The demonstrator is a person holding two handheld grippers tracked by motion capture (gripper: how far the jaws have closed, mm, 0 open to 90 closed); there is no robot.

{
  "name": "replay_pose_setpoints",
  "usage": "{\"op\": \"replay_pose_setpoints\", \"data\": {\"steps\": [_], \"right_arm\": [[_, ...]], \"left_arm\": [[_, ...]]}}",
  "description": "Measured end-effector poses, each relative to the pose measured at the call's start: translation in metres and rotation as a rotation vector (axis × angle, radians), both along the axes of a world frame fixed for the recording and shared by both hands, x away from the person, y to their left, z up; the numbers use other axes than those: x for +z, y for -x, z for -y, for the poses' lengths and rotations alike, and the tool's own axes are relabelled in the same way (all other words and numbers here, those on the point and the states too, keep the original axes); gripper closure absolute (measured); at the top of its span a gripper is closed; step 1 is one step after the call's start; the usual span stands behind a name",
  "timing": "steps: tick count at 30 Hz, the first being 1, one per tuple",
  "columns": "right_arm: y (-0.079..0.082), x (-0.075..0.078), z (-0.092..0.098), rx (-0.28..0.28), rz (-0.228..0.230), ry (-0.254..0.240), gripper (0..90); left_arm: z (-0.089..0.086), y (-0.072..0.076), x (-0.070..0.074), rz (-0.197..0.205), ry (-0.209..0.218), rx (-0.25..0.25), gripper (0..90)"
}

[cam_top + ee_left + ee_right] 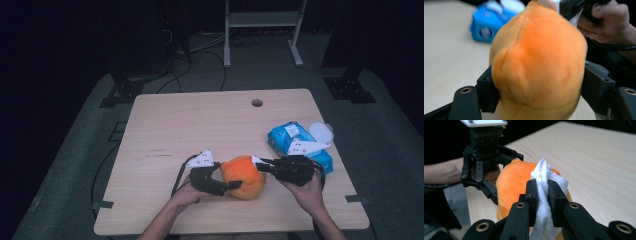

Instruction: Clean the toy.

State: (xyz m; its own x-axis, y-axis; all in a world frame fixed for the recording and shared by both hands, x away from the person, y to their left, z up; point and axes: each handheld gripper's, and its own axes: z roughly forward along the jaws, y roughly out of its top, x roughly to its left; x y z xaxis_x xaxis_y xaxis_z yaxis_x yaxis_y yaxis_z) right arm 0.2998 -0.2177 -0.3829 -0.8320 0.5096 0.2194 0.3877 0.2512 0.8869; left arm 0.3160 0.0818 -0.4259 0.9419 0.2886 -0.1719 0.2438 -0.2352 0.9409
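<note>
Two hand-held grippers, black, two-jaw, each with a trailing cable. Left gripper [231, 185]: jaws set either side of one round orange plush toy [244, 176], pads pressing its fur on both flanks, as the left gripper view shows close up [537, 105]. Right gripper [257, 161]: jaws together, clamped on one crumpled white tissue [543, 195], which rests against the top of the toy.

One orange plush toy: sits on the table near the front edge, a little right of centre, between the two grippers. One white tissue: small white tip at the toy's upper right in the high view [256, 160].

One pale wooden table [200, 130], rectangular, with one round hole [257, 103] near its far edge. One blue soft pack of tissues [295, 142], lying just beyond the right gripper, with one white round lid [320, 133] at its far right end.

Two hands: left hand [186, 195] and right hand [306, 189], both entering from the near edge.

View differences: the high view gives the whole table, the hole and both forearms. The left gripper view gives the toy's seam lines and the blue pack [485, 27] blurred behind it. The right gripper view gives the tissue's dimpled texture, pinched between the pads, and the left gripper [507, 176] face-on behind the toy [514, 182].
</note>
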Motion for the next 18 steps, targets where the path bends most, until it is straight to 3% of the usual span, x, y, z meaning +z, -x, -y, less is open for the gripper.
{"op": "replay_pose_setpoints", "data": {"steps": [1,2,4,6,7,9,11,15,18], "right_arm": [[0.000,0.002,0.002,-0.002,0.000,-0.041,79.5],[0.000,0.002,0.003,-0.001,0.000,-0.055,79.6],[-0.003,-0.001,0.001,-0.007,-0.011,-0.048,79.5],[-0.006,-0.010,-0.005,-0.005,-0.034,-0.007,79.5],[-0.006,-0.014,-0.009,0.005,-0.043,0.004,79.5],[0.000,-0.013,-0.020,0.011,-0.014,0.036,79.5],[0.004,-0.010,-0.028,0.047,0.001,0.030,79.5],[0.014,-0.008,-0.048,0.062,0.079,0.120,79.7],[0.010,-0.008,-0.040,0.036,0.080,0.111,79.7]], "left_arm": [[-0.001,0.001,0.004,0.020,-0.004,0.007,27.4],[-0.002,0.003,0.007,0.058,-0.034,0.018,27.4],[0.000,0.005,0.006,0.108,-0.127,0.056,27.5],[0.002,0.002,-0.003,0.067,-0.168,0.087,28.1],[0.001,0.001,-0.007,0.042,-0.137,0.091,28.6],[0.000,-0.002,-0.007,0.014,-0.119,0.115,28.6],[0.002,-0.004,-0.008,-0.012,-0.097,0.140,28.0],[0.001,-0.004,-0.010,-0.020,-0.093,0.145,28.2],[0.002,-0.002,-0.011,-0.007,-0.096,0.141,29.2]]}}
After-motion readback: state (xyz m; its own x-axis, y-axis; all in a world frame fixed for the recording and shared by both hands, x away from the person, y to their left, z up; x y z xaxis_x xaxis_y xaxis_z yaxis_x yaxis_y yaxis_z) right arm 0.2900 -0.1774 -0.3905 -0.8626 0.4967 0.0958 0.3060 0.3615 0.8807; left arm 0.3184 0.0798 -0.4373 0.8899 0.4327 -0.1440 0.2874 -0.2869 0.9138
